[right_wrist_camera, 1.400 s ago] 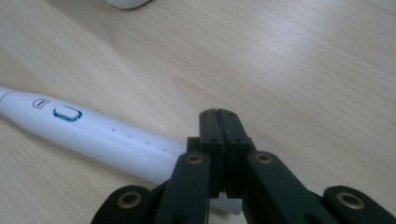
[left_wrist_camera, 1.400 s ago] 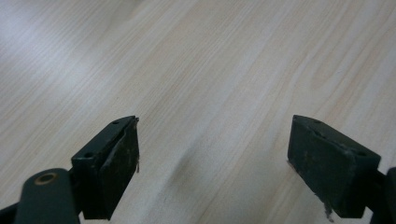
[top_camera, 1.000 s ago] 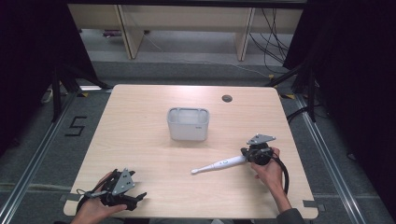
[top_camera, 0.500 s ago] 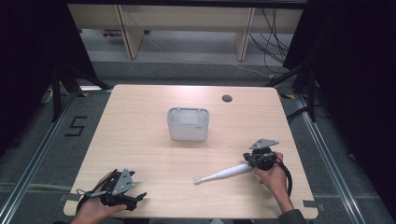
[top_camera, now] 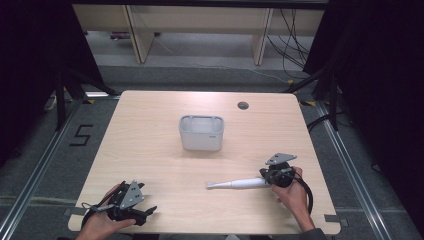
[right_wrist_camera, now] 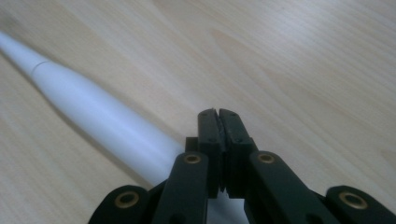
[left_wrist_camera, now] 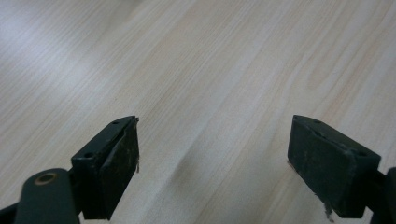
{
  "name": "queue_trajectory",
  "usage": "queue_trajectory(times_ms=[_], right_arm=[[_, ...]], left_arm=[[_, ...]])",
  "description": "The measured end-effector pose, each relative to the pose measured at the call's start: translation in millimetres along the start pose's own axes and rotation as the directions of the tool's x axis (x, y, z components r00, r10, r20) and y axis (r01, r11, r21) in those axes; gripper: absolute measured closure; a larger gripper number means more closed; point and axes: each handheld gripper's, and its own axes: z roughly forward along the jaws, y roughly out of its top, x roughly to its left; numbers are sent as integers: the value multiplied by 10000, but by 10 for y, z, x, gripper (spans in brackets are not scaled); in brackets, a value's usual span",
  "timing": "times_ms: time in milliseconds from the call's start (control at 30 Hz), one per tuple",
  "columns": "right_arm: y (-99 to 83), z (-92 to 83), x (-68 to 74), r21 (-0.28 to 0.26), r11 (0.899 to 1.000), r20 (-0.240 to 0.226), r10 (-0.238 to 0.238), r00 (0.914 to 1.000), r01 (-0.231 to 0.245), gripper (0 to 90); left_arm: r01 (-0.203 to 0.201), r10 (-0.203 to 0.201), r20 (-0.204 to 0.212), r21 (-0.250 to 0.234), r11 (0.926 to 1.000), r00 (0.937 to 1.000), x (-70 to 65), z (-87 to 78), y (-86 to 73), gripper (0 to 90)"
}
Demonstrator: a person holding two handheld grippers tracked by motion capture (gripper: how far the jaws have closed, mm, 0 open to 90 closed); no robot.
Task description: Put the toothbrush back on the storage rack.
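Right gripper view puts your right gripper (right_wrist_camera: 218, 112) with its jaws pressed together at the tips and nothing between them. The white tool (right_wrist_camera: 93, 112) runs in from the upper left, and its thick end disappears under the jaws. I can't tell whether anything grips it down there.

From the high view, the tool (top_camera: 240, 184) lies flat on the table (top_camera: 150, 140), near the front right. Its thin tip points left and its thick end is at your right gripper (top_camera: 265, 178). The bin (top_camera: 201, 142) stands well apart from it, toward the middle of the table.

Things that could go wrong from here:
- **Leaving the tool behind.** If you lift now trusting a hold you don't have, the tool probably stays on the table or gets nudged and rolls, since it is round and tapered.
- **Skidding.** Pushing shut jaws against the thick end could send it across the smooth wood toward the front edge.
- **Drooping.** Even with a grip, holding it by the very end leaves the long thin part to sag or swing. It could then slip out, or the tip could catch the bin's rim on the way in.

Your left gripper (top_camera: 149, 212) rests at the front left corner. Its jaws are spread wide over bare wood (left_wrist_camera: 215, 140), too far away to steady anything.
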Motion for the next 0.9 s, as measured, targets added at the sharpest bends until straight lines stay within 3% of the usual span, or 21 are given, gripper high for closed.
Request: queue_trajectory(times_ms=[67,133,167,200,333,433,467,567,633,667,900], right_arm=[[-20,10,21,-107,9992,-58,-392,9992,392,887],[-24,-6,49,37,9999,-78,-108,9999,108,885],[-31,-4,47,-42,9993,-101,-366,9993,365,883],[-35,-10,67,-28,9994,-70,-332,9994,332,881],[-36,-22,105,-45,9985,-97,-542,9985,541,881],[-42,-41,139,59,9996,-184,-285,9994,286,879],[-46,-32,132,-66,9987,-89,-498,9987,498,878],[-47,-55,156,17,9994,-178,-355,9992,355,875],[-51,-55,148,-144,9986,-124,-517,9986,515,873],[-55,-64,169,-73,9996,-108,-259,9996,258,873],[-65,-85,203,-9,9985,-75,-546,9985,546,870]], left_arm=[[-24,24,-29,44,10000,10000,7,-1,0,163],[-11,11,-19,7,10000,10000,2,0,2,164],[-28,28,-9,-4,10000,10000,0,-1,2,164],[-58,58,8,163,9999,10000,2,-12,6,163],[-48,48,-8,5,10000,10000,2,0,4,164],[10,-10,-1,8,10000,10000,3,-2,0,164],[-2,2,-28,12,10000,10000,8,-2,0,164],[-35,35,-3,-7,10000,10000,0,-4,2,164],[6,-6,-11,19,10000,10000,4,0,-2,164],[-8,8,-33,24,10000,10000,5,-1,0,164],[-44,44,-40,9,10000,10000,1,-1,2,164]])
